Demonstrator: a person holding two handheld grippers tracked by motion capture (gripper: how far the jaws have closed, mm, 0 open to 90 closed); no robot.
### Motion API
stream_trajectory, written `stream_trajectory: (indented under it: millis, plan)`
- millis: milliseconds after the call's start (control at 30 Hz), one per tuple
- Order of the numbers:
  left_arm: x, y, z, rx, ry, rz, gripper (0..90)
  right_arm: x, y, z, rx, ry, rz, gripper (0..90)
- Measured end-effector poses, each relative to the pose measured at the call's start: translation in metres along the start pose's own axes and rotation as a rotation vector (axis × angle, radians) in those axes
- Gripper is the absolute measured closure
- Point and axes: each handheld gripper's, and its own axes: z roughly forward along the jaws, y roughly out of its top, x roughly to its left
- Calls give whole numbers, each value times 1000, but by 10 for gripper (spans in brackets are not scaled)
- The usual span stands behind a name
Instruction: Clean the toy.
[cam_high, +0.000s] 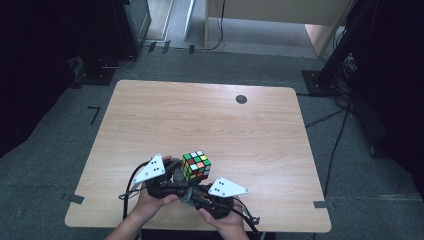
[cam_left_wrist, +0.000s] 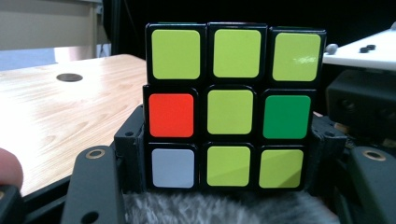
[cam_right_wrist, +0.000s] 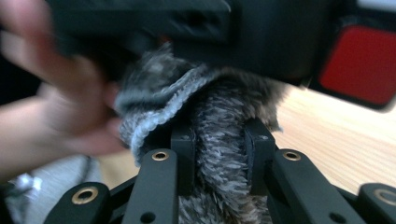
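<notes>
A Rubik's cube (cam_high: 196, 165) hangs just above the near middle of the wooden table (cam_high: 200, 120), and my left gripper (cam_high: 186, 176) is shut on its sides. In the left gripper view the cube (cam_left_wrist: 231, 107) turns a mostly yellow-green face to me, with one red, one green and one white sticker, the left gripper (cam_left_wrist: 229, 140) clamping it. A grey furry cloth (cam_left_wrist: 224, 210) lies under the cube. My right gripper (cam_right_wrist: 219, 149) is shut on that cloth (cam_right_wrist: 219, 116), pressed up beneath the left gripper's black body (cam_right_wrist: 187, 28). A red cube sticker (cam_right_wrist: 364, 65) shows at the right.
A dark round grommet (cam_high: 241, 99) sits in the tabletop at the far right. Black stands (cam_high: 345, 55) and cables (cam_high: 330, 117) ring the table on the grey carpet. A hand (cam_right_wrist: 56, 116) is blurred at the left of the right gripper view.
</notes>
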Motion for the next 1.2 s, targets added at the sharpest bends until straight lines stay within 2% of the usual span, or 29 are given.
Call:
stream_trajectory:
  millis: [33,100,133,167,200,300,367,400,433,467,500,533,600,667,700,733,767,867,900,967,1000,1067,1133,1200]
  plan:
    - [3,1,-2,-12,7,-11,342,-9,-2,-2,18,-65,11,716]
    - [6,2,-5,-25,14,-26,342,-21,-2,-11,-25,-112,68,716]
    - [6,2,-6,-31,16,-27,343,-28,-2,-17,-62,-126,119,717]
    - [6,2,-6,-31,16,-27,342,-28,-2,-17,-62,-126,119,717]
    - [8,3,-8,-45,12,-38,343,-36,1,-25,-101,-115,179,717]
    - [8,3,-7,-35,9,-28,343,-30,1,-20,-97,-50,169,716]
    - [5,0,-3,1,26,8,343,-18,-1,-10,-76,29,120,714]
    - [5,0,-3,1,26,8,343,-13,-1,-7,-63,46,87,713]
    - [3,-1,-1,20,37,31,343,-8,-1,-5,-45,35,50,712]
    - [3,-1,-2,18,41,35,343,-6,-1,-4,-34,14,23,711]
    - [3,0,-3,12,42,35,343,-8,0,-5,-31,-2,21,710]
    - [4,1,-4,3,41,29,343,-12,1,-8,-34,-22,35,710]
    - [5,3,-7,-10,40,27,343,-21,1,-15,-42,-92,65,711]
    - [5,4,-8,-12,39,32,343,-33,1,-23,-64,-173,121,712]
    - [5,4,-7,-10,43,34,343,-38,0,-25,-74,-189,150,712]
    - [5,4,-7,-10,43,34,343,-39,1,-26,-72,-176,165,711]
    - [5,3,-5,-6,42,25,343,-37,1,-24,-68,-159,154,710]
    - [7,1,-4,4,37,13,343,-24,0,-17,-57,-125,82,703]
    - [7,1,-4,4,37,13,343,-24,0,-17,-57,-125,82,703]
    - [8,0,-4,18,65,19,342,-18,-2,-11,-37,-87,30,694]
    - [9,0,-5,17,71,17,343,-18,-3,-10,-31,-97,18,691]
    - [11,1,-8,10,81,20,343,-23,-1,-14,-14,-171,-11,683]
    - [12,2,-11,8,93,27,342,-32,1,-21,-6,-295,-43,680]
    - [14,3,-13,8,106,35,342,-43,4,-31,-12,-406,-46,680]
